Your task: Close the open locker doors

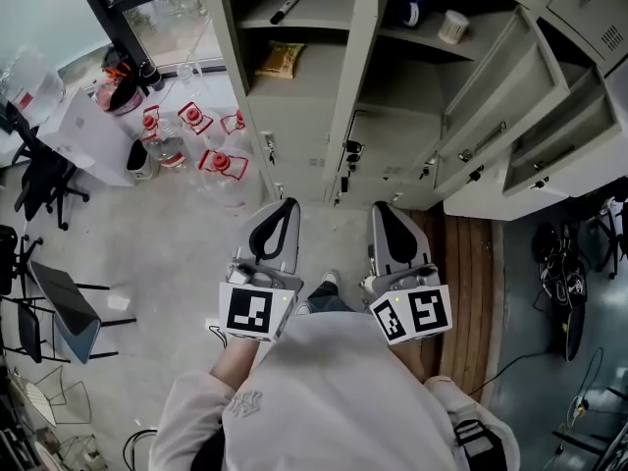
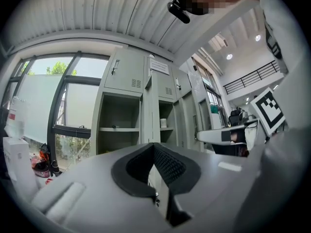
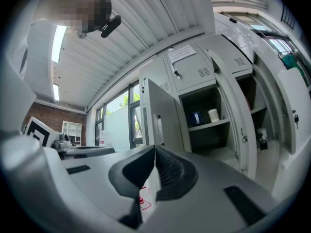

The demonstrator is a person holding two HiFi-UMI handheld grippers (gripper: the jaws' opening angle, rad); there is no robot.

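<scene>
Grey concrete floor (image 1: 167, 253) is seen in front of a bank of grey lockers (image 1: 294, 106). Several locker doors (image 1: 500, 106) are swung open at the right, and shelves are exposed with a marker (image 1: 286, 7), a yellow packet (image 1: 279, 59), a blue mug (image 1: 410, 6) and a white cup (image 1: 452, 26). The left gripper (image 1: 280, 214) and the right gripper (image 1: 391, 219) are held level, side by side, apart from the lockers. The jaws of each are pressed together with nothing between them. Water bottles (image 1: 196, 135) are clustered on the floor at the left.

Pale grey lockers (image 1: 353, 67), dark blue mug (image 1: 410, 8), white cup (image 1: 452, 26), yellow packet (image 1: 280, 59), red-capped clear bottles (image 1: 221, 165)
</scene>
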